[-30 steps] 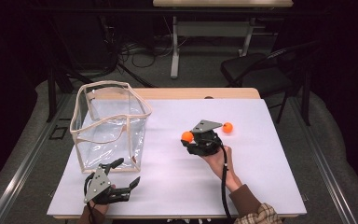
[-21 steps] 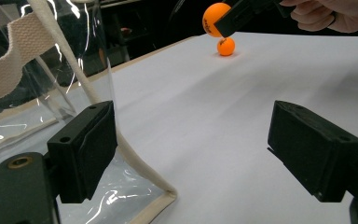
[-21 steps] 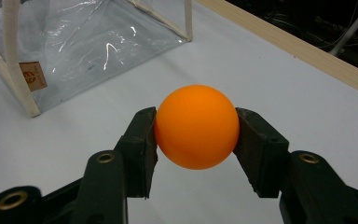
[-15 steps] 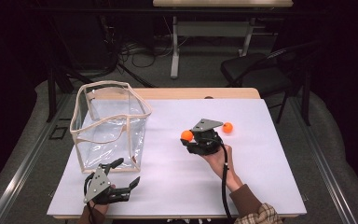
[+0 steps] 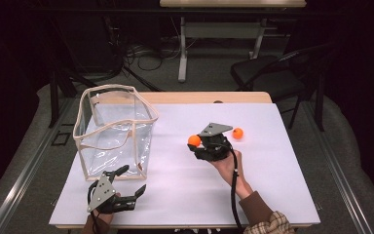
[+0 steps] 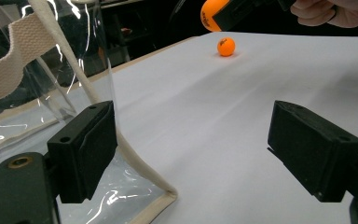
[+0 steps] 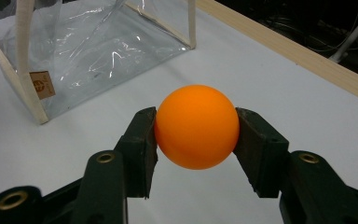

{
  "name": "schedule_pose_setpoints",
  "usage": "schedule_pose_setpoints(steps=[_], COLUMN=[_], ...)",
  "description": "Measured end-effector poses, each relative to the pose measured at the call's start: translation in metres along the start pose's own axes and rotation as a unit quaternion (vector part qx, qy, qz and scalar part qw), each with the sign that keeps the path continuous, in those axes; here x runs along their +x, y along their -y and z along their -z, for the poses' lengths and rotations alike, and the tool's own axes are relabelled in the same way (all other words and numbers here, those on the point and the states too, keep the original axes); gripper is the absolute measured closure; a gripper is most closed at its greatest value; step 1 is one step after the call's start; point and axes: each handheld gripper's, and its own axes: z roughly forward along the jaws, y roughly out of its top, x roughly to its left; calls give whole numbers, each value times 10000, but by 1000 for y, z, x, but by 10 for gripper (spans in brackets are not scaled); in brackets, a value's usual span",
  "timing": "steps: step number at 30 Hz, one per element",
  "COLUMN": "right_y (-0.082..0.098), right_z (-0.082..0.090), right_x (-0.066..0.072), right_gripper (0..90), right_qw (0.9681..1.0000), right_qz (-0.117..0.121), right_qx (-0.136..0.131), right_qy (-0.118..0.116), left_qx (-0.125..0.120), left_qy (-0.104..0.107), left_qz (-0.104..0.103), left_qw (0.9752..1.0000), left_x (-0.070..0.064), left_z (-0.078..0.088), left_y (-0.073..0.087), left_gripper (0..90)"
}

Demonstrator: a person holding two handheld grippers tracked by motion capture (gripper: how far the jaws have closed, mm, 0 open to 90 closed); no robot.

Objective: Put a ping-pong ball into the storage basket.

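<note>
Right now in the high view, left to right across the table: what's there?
Clear bag → left claw in front of it, open → orange ball gripped in the right claw → second orange ball loose on the table.

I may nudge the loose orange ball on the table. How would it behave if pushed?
The loose ball is round and sits on flat white table, so it likely rolls readily. It looks like the ball the right gripper pinches, probably light.

Dark room, grey floor (image 5: 350,161), black chair (image 5: 268,78), tangled cables (image 5: 141,53)
</note>
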Motion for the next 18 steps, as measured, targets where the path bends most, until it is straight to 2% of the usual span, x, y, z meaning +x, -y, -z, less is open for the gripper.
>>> schedule_pose_setpoints(steps=[18], right_y=[-13], right_z=[0], right_x=[-2], right_gripper=[507], right_qw=[10000], right_qz=[21], right_qx=[-36], right_qy=[-28], left_qx=[-19], left_qy=[17], left_qz=[26], left_qw=[10000], left_x=[0], left_z=[-1], left_y=[0], left_gripper=[156])
